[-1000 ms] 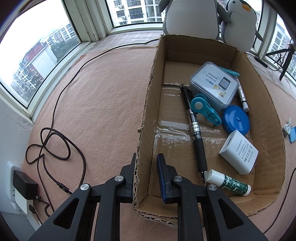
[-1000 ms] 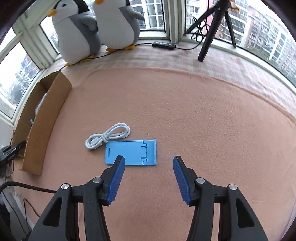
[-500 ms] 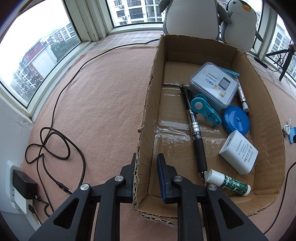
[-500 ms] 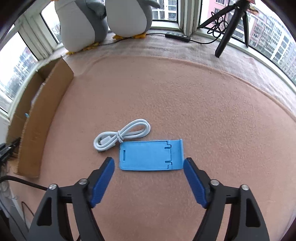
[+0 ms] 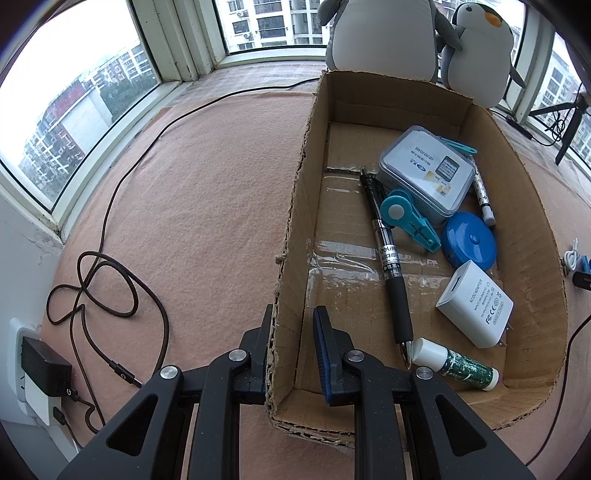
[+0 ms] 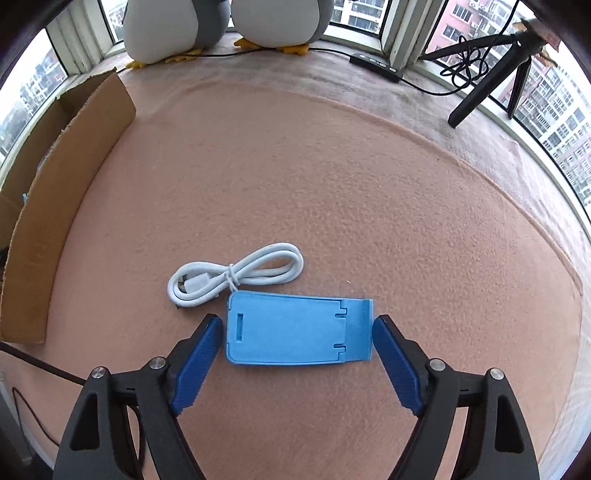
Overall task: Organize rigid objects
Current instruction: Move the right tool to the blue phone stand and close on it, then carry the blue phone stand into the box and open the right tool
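Observation:
My left gripper (image 5: 293, 317) is shut on the near left wall of the cardboard box (image 5: 295, 221), one finger outside and one inside. In the box lie a black pen (image 5: 388, 258), a grey tin (image 5: 424, 173), a teal clip (image 5: 406, 218), a blue tape measure (image 5: 469, 240), a white charger (image 5: 474, 308) and a green-and-white tube (image 5: 454, 363). My right gripper (image 6: 297, 325) stands open, pointing down at the mat. A flat blue phone stand (image 6: 291, 328) lies between its pads with a small gap on each side. A coiled white cable (image 6: 236, 277) rests just beyond the stand.
The box's outer wall (image 6: 66, 184) stands to the left of the right gripper. Two plush penguins (image 6: 221, 22) sit by the window, and a black tripod (image 6: 491, 81) stands at the far right. A dark cable (image 5: 103, 288) and a plugged adapter (image 5: 44, 365) lie left of the box.
The right gripper's jaws widened and it came down and forward over the blue stand, which now lies between the pads. The left gripper has not moved.

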Demonstrator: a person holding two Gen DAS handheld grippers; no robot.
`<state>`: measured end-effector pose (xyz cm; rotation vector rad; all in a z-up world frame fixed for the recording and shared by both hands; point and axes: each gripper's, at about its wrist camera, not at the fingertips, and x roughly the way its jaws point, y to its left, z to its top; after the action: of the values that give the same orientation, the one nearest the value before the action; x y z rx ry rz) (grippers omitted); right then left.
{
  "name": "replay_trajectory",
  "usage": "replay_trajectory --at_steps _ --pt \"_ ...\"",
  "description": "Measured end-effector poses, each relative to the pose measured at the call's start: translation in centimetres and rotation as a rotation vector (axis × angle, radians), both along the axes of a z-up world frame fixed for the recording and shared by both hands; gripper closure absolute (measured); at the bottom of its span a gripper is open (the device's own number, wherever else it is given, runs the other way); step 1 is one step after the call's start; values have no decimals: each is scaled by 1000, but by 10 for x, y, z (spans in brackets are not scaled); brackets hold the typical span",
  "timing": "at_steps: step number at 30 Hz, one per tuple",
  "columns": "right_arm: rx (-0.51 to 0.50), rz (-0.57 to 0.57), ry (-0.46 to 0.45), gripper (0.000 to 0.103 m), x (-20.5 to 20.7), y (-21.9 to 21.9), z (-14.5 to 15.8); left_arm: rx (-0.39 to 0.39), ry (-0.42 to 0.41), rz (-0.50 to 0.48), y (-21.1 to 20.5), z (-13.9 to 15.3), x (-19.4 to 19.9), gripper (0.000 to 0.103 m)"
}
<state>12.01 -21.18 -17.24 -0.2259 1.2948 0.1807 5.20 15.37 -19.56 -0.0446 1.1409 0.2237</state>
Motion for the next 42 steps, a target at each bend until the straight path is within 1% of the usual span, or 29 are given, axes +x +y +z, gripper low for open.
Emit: replay_trajectory --at_steps 1,4,8,11,12,13,16,18,21,32,36,42 --pt "-3 1 -3 33 0 -2 1 0 0 0 0 0 0 84" --pt "23 4 0 34 -2 -7 3 2 0 -1 0 0 0 84" --pt "10 23 -7 34 -6 -5 4 3 1 -2 0 0 0 84" --pt "29 19 -18 34 -8 -5 5 3 1 -3 0 0 0 84" --pt "43 16 -28 46 -10 -7 7 3 1 -2 0 0 0 84" --pt "49 14 -31 50 -10 -7 8 3 1 -2 0 0 0 84" --pt "41 3 -45 49 -13 -11 10 4 1 -2 0 0 0 84" --pt "65 -11 -36 49 -9 -16 6 4 2 -4 0 0 0 84" --pt "101 -27 -49 50 -9 -21 9 5 2 -4 0 0 0 84" --pt "117 -20 -107 50 -15 -22 34 4 1 -4 1 -1 -1 84" --pt "134 12 -137 50 -15 -8 49 4 1 -4 0 -1 0 84" --pt "165 100 -189 50 -12 33 78 4 1 -4 0 -1 -1 84"
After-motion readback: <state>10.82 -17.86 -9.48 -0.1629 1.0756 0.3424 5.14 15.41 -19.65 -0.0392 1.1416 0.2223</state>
